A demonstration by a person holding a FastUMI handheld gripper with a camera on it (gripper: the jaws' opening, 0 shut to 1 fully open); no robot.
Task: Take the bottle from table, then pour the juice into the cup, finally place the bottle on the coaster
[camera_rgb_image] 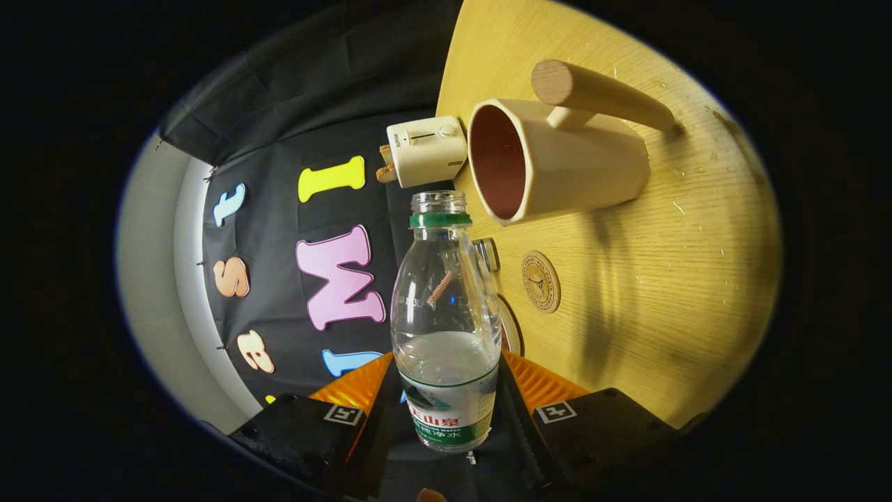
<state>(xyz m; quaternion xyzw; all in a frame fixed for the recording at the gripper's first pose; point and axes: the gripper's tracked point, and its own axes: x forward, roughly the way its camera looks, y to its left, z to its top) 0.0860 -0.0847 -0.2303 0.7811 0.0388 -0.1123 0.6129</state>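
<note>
My gripper (446,397) is shut on a clear plastic bottle (444,328) with a green neck ring and a green and white label. The bottle has no cap and holds clear liquid up to about its middle. Both fingers (536,387) press its lower sides. The whole view is rolled, so the wooden table (669,293) stands on edge. The bottle's open mouth is just short of the rim of a cream cup (557,164) with a dark red inside and a wooden stick handle. A round wooden coaster (541,281) lies on the table beyond the fingers, below the cup.
A small cream toaster (426,150) stands by the cup at the table's far edge. A shiny metal object (488,254) shows partly behind the bottle. Droplets speckle the wood near the cup.
</note>
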